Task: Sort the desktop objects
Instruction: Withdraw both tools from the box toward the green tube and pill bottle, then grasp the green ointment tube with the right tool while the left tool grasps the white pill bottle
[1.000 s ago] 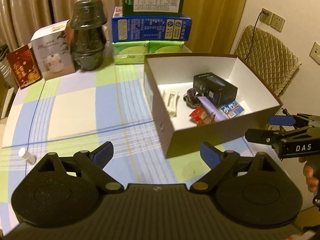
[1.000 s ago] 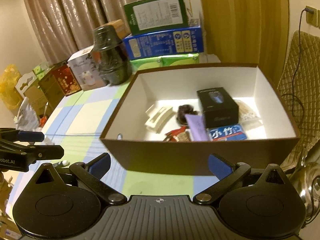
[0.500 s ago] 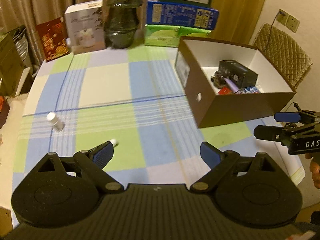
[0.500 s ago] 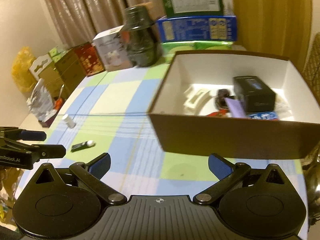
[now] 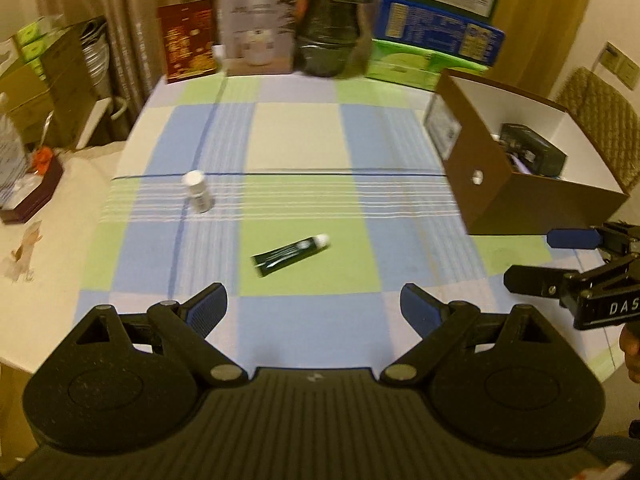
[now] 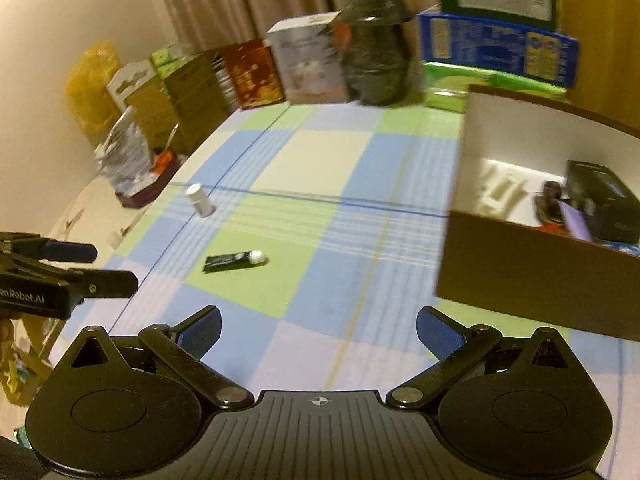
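A dark green tube with a white cap (image 5: 291, 256) (image 6: 234, 261) lies flat on the checked tablecloth. A small white bottle (image 5: 197, 191) (image 6: 200, 199) stands further back to its left. A brown cardboard box with a white inside (image 5: 480, 200) (image 6: 520, 264) sits at the right, holding a black box (image 6: 604, 200) and several small items. My left gripper (image 5: 314, 308) hovers open over the near cloth, just short of the tube, nothing between its fingers. My right gripper (image 6: 318, 326) is also open and empty, between tube and box.
Along the table's far edge stand a dark jar (image 5: 334, 24), a white carton (image 5: 258, 28), a red box (image 5: 188, 40) and stacked blue and green boxes (image 5: 436, 36). Cartons and bags (image 6: 132, 100) crowd the left side. A quilted chair (image 5: 600, 120) is behind the brown box.
Both grippers have swung left, away from the brown box toward the open cloth. The tube and the white bottle have come into fuller view ahead. Both stay open.
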### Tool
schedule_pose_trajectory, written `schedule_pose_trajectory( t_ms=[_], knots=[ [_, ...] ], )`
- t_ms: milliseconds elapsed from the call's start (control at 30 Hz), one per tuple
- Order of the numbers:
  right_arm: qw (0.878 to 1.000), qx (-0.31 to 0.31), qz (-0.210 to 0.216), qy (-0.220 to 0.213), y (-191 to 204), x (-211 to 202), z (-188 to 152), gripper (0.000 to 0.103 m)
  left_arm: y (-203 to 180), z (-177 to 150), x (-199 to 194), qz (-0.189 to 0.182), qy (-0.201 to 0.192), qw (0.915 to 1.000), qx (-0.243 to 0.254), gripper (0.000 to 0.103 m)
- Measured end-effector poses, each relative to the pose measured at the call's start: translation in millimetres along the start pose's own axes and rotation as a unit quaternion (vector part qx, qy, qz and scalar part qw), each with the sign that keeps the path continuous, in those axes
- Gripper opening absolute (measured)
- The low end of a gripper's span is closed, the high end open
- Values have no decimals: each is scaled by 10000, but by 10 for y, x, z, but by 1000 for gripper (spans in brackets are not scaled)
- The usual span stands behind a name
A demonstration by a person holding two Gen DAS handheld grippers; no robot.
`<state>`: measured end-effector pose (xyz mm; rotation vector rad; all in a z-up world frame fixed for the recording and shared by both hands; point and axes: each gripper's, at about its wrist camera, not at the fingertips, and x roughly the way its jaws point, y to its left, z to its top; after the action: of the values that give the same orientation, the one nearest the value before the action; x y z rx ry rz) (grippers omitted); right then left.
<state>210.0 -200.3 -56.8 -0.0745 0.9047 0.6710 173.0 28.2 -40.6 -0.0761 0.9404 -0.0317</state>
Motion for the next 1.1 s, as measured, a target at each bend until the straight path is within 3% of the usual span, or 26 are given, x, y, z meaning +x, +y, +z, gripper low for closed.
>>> schedule_pose_trajectory(
  t_ms=[600,1100],
  knots=[
    [9987,-419,134,271,757,894,75,101,910,-181,126,560,253,9970,-468,91],
    [9982,-548,-105,196,882,1521,160,101,1238,-67,604,545,562,9962,-394,91]
  ],
)
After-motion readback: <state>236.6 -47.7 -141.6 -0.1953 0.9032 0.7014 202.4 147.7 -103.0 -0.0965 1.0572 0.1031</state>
